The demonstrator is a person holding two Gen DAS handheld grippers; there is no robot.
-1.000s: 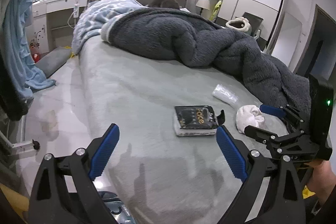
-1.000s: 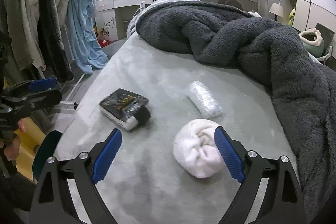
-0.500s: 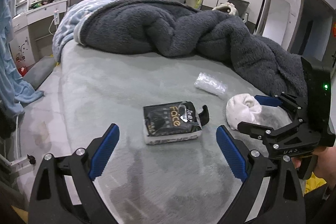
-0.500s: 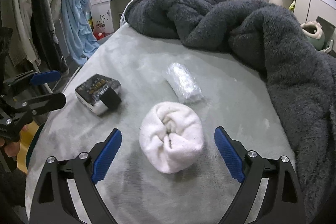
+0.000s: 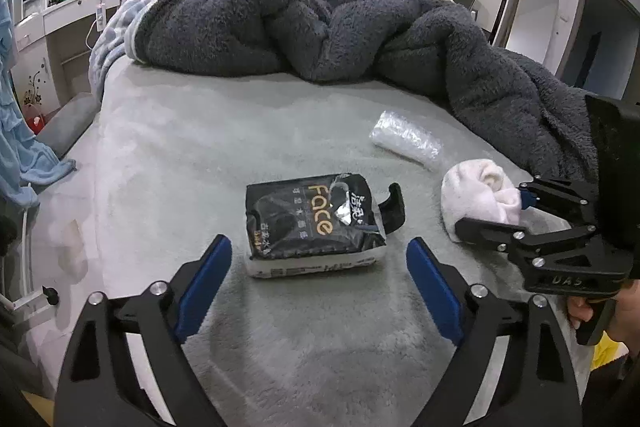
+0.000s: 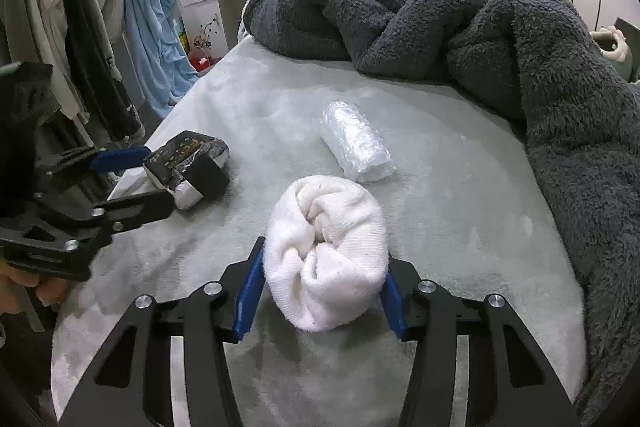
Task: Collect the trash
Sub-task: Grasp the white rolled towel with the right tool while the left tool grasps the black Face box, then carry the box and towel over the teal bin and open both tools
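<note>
right claw (image 6: pixel 322 293) now closing around white bundle (image 6: pixel 326 263).

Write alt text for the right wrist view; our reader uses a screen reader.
The right gripper is closing its blue pads around a rolled white towel on a grey bed. Beyond lie a crumpled clear plastic wrapper and a black tissue pack.

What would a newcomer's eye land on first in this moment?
The white rolled cloth on the grey bed, with the right gripper closing its blue pads against both sides. Left of it lies a black tissue pack, the left gripper poised just short of it, jaws closing. A dark fluffy blanket is heaped behind.
</note>
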